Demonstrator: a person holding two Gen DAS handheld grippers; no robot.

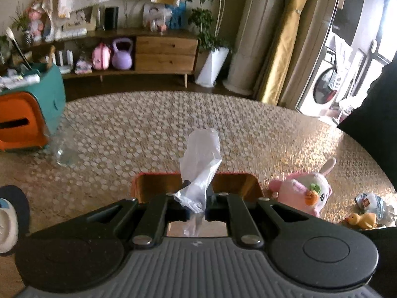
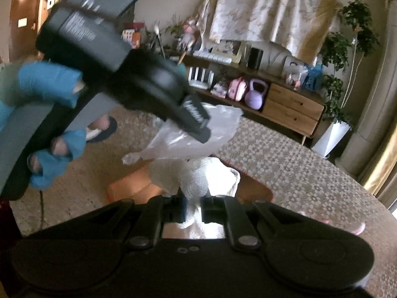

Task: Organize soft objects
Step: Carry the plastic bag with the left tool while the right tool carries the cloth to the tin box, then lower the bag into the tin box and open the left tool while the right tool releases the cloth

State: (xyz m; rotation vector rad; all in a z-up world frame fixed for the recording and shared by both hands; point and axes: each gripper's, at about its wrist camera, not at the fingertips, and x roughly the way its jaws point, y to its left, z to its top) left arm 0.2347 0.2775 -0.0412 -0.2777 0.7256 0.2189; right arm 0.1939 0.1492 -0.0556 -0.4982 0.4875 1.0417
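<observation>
Left wrist view: your left gripper [image 1: 196, 204] has its fingers pinched on a white plastic bag [image 1: 201, 164]. The bag sits between the pads and stands up and away from them, long axis roughly vertical in frame, loose end pointing toward the far room. Directly below is an orange-rimmed box [image 1: 250, 182] on a honeycomb-pattern rug [image 1: 148, 129]. A pink rabbit plush [image 1: 307, 188] lies just right of the box, a yellow duck toy [image 1: 361, 219] further right. Beyond the rug: a wooden sideboard [image 1: 165, 52] holding a purple kettlebell [image 1: 122, 54].

Right wrist view: your right gripper [image 2: 193, 212] is clamped on a white textured fabric [image 2: 198, 178], bunched upward from the pads over the same box. Your left gripper enters from upper left, its bag hanging just above the fabric.
</observation>
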